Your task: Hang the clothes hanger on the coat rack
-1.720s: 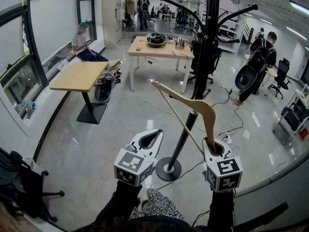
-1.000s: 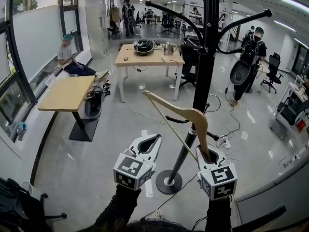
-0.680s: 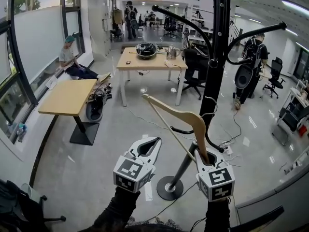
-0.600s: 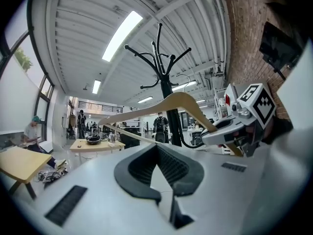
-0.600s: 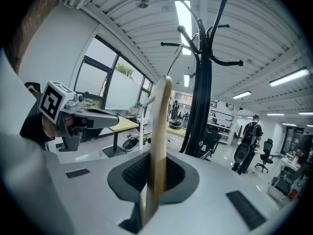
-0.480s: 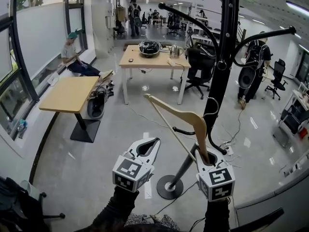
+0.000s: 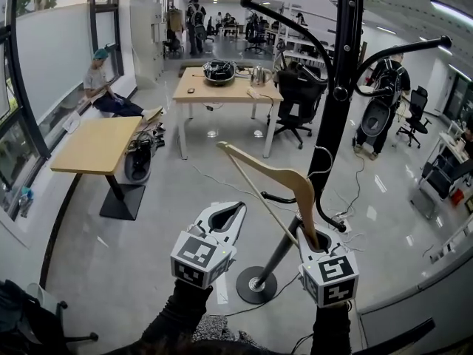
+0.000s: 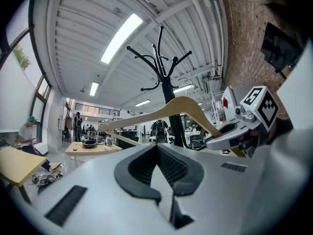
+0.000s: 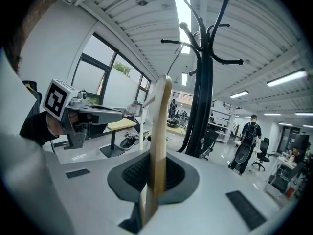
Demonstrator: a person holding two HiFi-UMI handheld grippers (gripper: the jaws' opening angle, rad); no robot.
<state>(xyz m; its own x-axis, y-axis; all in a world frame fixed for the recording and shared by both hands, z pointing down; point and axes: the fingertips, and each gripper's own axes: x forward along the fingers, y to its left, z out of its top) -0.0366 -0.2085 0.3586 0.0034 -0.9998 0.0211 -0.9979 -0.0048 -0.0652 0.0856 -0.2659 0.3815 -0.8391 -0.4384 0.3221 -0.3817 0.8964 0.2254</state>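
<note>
A wooden clothes hanger (image 7: 274, 174) slants up to the left, and my right gripper (image 7: 318, 232) is shut on its lower right end. The black coat rack (image 7: 334, 102) stands just behind the hanger, its curved arms overhead and its round base (image 7: 256, 285) on the floor between my grippers. My left gripper (image 7: 236, 208) is shut with nothing in it, left of the hanger and apart from it. The left gripper view has the hanger (image 8: 168, 111) in front of the rack (image 8: 164, 80). The hanger (image 9: 159, 131) rises edge-on from the shut jaws in the right gripper view, the rack (image 9: 203, 87) beyond it.
A wooden desk (image 7: 94, 144) stands at the left by the windows, with a seated person (image 7: 100, 76) behind it. A white table (image 7: 222, 87) and a black office chair (image 7: 295, 98) are farther back. Cables (image 7: 355, 220) lie on the floor right of the rack. Another person (image 7: 380, 95) stands at the right.
The view has shifted: the rack's pole now sits farther right and its arms reach closer overhead. The hanger has stayed in my right gripper, and my left gripper has stayed shut.
</note>
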